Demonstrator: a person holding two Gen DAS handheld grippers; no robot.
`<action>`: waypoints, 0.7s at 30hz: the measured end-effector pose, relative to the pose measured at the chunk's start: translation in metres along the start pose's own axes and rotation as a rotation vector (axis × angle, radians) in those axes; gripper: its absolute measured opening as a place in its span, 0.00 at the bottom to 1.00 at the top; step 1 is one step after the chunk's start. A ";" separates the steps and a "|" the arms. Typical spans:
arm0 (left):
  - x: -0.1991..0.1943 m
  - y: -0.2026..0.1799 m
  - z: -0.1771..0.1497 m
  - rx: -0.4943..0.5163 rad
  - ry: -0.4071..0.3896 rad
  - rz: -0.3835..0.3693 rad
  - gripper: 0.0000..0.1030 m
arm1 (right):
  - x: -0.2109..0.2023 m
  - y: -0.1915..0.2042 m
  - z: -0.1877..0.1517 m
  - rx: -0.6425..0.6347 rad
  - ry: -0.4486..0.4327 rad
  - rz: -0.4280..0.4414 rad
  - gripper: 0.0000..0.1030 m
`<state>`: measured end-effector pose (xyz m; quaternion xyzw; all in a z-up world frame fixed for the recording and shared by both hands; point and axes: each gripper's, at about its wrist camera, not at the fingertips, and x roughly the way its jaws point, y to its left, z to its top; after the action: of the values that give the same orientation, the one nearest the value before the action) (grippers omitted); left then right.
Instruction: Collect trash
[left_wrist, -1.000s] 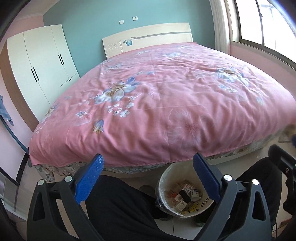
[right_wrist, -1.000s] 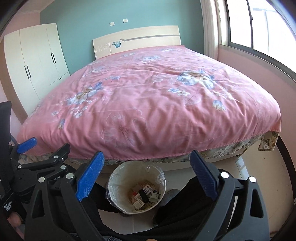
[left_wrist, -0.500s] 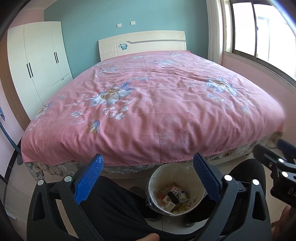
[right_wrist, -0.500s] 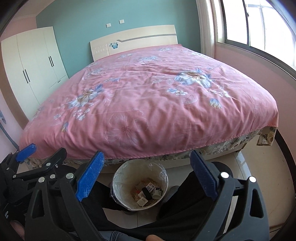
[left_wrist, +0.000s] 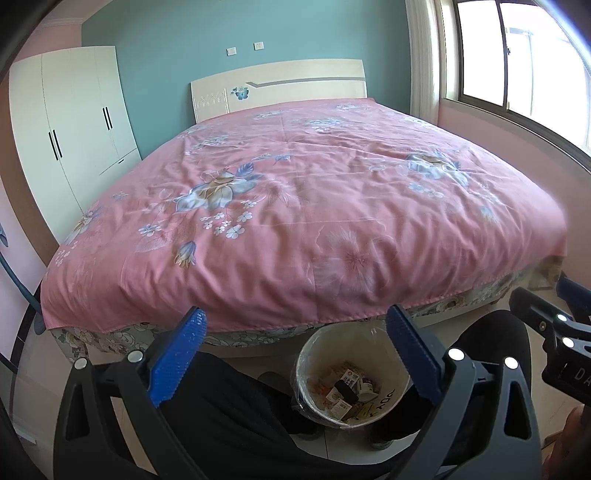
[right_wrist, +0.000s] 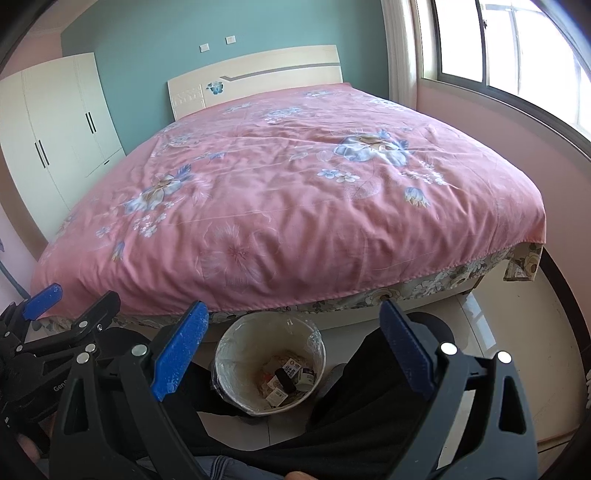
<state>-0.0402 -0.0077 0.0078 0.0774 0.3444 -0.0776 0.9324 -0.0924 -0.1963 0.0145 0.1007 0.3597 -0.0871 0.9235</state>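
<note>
Pink floral cover on the bed (left_wrist: 314, 206) now fills more of both views ahead of the tongs, which have levelled and lifted slightly. No litter shows on it. Left gripper (left_wrist: 295, 350) and right gripper (right_wrist: 291, 347) both hang spread and empty. Below and between them stands the bin (right_wrist: 229, 369), trash (right_wrist: 288, 380) already inside; collecting looks finished.

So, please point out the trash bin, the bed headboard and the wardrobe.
trash bin (right_wrist: 236, 354): right wrist view, inner wall on the left.
bed headboard (left_wrist: 295, 86): left wrist view, middle of the panel.
wardrobe (left_wrist: 70, 122): left wrist view, a door front.
</note>
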 end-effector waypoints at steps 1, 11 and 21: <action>0.001 0.001 0.000 -0.003 0.005 0.005 0.96 | 0.000 0.000 0.000 -0.001 0.002 0.001 0.89; 0.002 0.002 -0.001 -0.005 0.013 0.001 0.96 | 0.000 0.000 -0.002 -0.004 0.007 0.021 0.89; 0.004 0.004 0.001 -0.009 0.014 0.007 0.96 | 0.000 0.001 0.000 -0.006 0.008 0.023 0.89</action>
<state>-0.0359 -0.0042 0.0062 0.0752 0.3511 -0.0722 0.9305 -0.0923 -0.1957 0.0151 0.1025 0.3624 -0.0751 0.9233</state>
